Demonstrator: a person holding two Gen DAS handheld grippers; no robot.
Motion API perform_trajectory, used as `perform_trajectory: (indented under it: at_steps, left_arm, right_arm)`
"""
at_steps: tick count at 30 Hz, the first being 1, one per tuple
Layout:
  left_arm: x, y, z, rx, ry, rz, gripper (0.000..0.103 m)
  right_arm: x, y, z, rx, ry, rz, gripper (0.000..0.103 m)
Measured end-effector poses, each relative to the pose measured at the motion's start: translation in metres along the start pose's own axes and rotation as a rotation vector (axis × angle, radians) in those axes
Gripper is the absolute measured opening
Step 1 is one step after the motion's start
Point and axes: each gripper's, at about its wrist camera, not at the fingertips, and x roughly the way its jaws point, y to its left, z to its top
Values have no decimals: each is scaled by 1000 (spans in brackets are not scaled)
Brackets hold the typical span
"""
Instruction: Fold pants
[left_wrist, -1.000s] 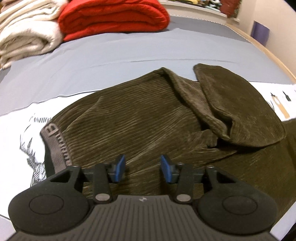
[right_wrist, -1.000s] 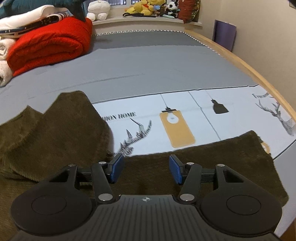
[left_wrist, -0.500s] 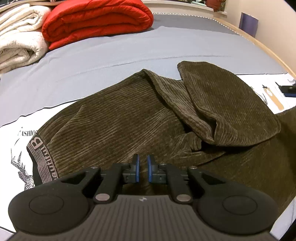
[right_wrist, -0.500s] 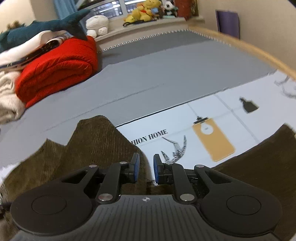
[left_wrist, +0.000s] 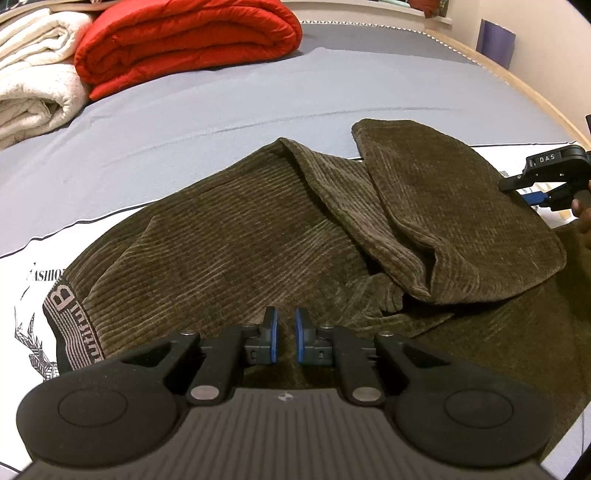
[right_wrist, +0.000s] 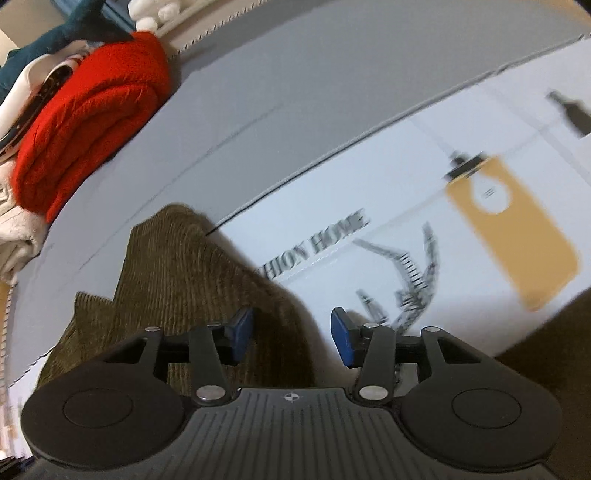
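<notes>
Dark olive corduroy pants (left_wrist: 258, 229) lie rumpled on the bed, the waistband (left_wrist: 70, 325) with lettering at the left and one leg (left_wrist: 461, 206) folded back over the body. My left gripper (left_wrist: 285, 338) hovers over the near part of the pants, its blue pads almost together with a thin gap and nothing between them. My right gripper (right_wrist: 291, 334) is open and straddles the right edge of the folded leg (right_wrist: 192, 280). It also shows in the left wrist view (left_wrist: 546, 184) at the far right beside the folded leg.
A folded red quilt (left_wrist: 192, 40) and cream blankets (left_wrist: 33, 85) are stacked at the back left on the grey sheet (left_wrist: 221, 110). A white printed cloth (right_wrist: 443, 206) lies under the pants. The bed's wooden edge (left_wrist: 517, 85) runs along the right.
My left gripper closed a second ago and stays nearly shut. My right gripper closed, swung left and tilted toward the folded leg, and has now reopened wide.
</notes>
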Motion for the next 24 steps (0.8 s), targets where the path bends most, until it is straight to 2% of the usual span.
perform_trajectory:
  at_steps: [2, 4, 6, 8, 10, 11, 12, 13, 14, 15, 16, 17, 18, 19, 21, 23, 24]
  left_arm:
    - [2, 1, 3, 0, -5, 0, 10]
    - [4, 1, 7, 3, -13, 1, 10]
    - [6, 0, 11, 6, -22, 4, 10]
    - [7, -1, 14, 3, -28, 6, 10]
    - [9, -1, 17, 3, -35, 6, 11]
    - [9, -2, 18, 3, -40, 7, 10]
    - [9, -2, 19, 2, -44, 6, 10]
    - [9, -2, 20, 0, -50, 2, 10]
    - [9, -3, 21, -1, -56, -4, 10]
    - [9, -5, 22, -2, -62, -11, 10]
    - [9, -6, 23, -2, -69, -21, 10]
    - [10, -8, 25, -1, -77, -33, 11]
    - [10, -10, 26, 2, -83, -50, 11]
    - [12, -13, 27, 2, -88, -66, 11]
    - [16, -18, 29, -3, -88, -97, 19]
    - [22, -24, 30, -9, -83, -130, 27]
    - [25, -27, 30, -9, -78, -150, 31]
  right_arm:
    - [0, 10, 1, -42, 2, 35, 42]
    - [-4, 24, 0, -116, -20, 45, 16]
    - [-14, 40, -1, -196, -49, 60, 13]
    - [-31, 56, -2, -269, -115, 93, 12]
    - [-59, 61, 3, -247, -247, 209, 11]
    - [-75, 55, 7, -184, -343, 269, 11]
    - [-92, 45, 8, -102, -482, 271, 11]
    - [-109, 32, 7, -2, -634, 202, 11]
    - [-118, 20, 6, 97, -728, 106, 11]
    - [-125, 4, 5, 219, -786, -24, 11]
    - [-124, -10, 5, 300, -783, -132, 11]
    - [-119, -22, 7, 348, -734, -239, 11]
    - [-109, -33, 11, 369, -655, -320, 12]
    - [-101, -42, 13, 384, -590, -355, 15]
    - [-87, -57, 16, 437, -502, -355, 21]
    - [-82, -66, 16, 472, -471, -293, 27]
    - [-78, -68, 18, 479, -456, -281, 33]
